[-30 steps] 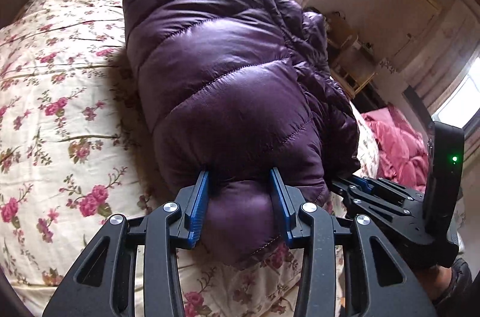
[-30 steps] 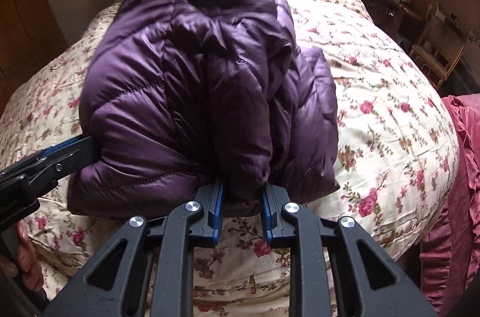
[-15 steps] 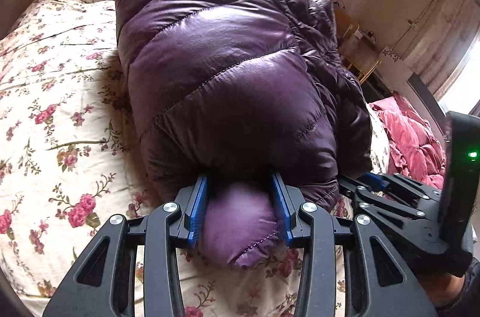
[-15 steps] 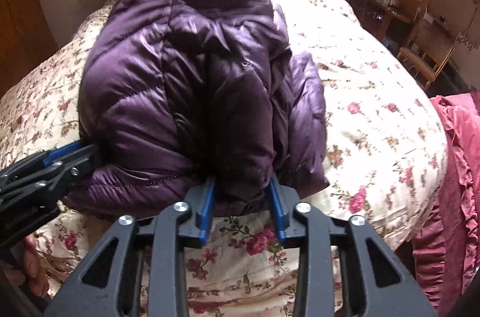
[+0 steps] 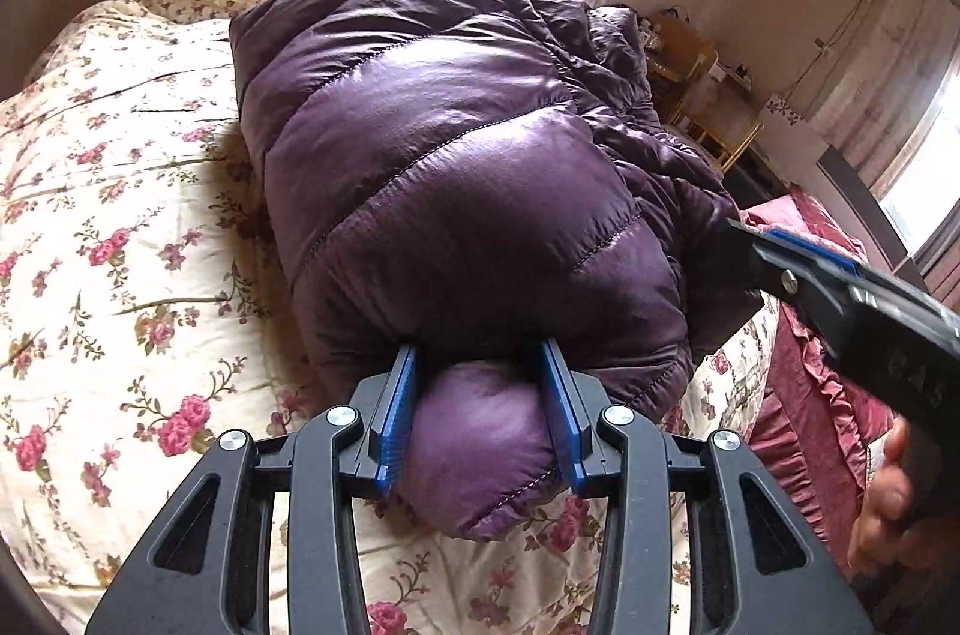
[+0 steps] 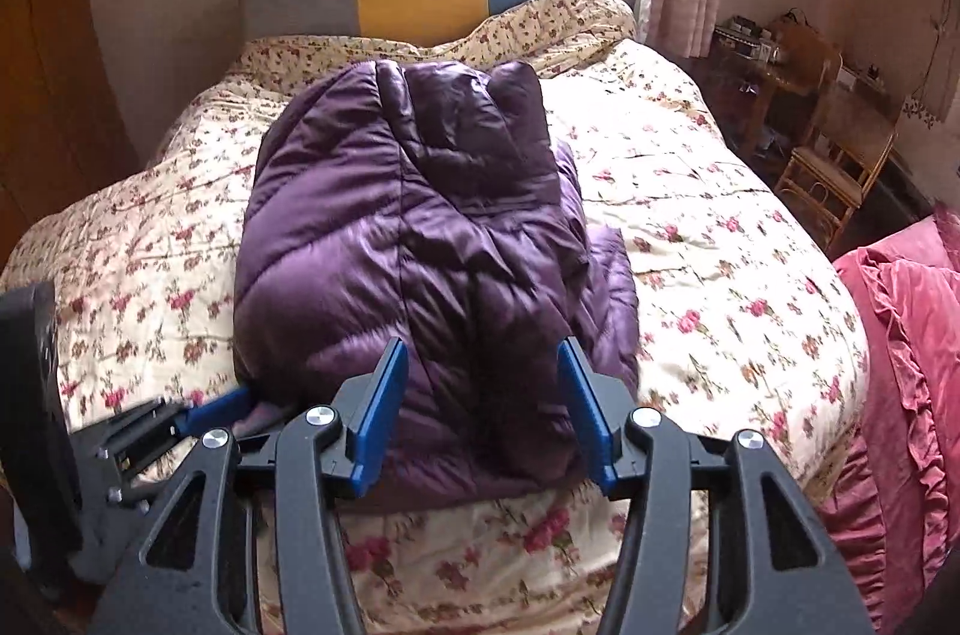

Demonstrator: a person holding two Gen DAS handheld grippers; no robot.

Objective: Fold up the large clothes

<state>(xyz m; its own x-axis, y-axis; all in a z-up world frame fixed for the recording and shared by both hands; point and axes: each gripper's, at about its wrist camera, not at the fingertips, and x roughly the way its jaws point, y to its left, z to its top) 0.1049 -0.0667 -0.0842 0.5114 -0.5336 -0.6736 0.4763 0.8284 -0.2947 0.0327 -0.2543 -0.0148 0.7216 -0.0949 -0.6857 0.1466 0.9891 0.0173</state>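
The puffy purple quilted down jacket (image 6: pixel 414 239) is lying folded into a thick bundle on the cream floral-print bedspread (image 6: pixel 720 239), so most of the folding is looking done. The left gripper (image 5: pixel 480 413) is squeezing a bulging lower edge of it, while the right gripper (image 6: pixel 483 413) is hovering with jaws spread wide, gripping nothing. Only releasing and neatening is seeming to remain

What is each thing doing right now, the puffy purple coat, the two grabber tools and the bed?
Purple coat: folded into a thick bundle, lying on the bed.
Left tool: shut on a puffy fold at the coat's near edge.
Right tool: open, fingers either side of the coat's near edge, not squeezing.
Flowery bedspread: spread over the bed, under the coat.
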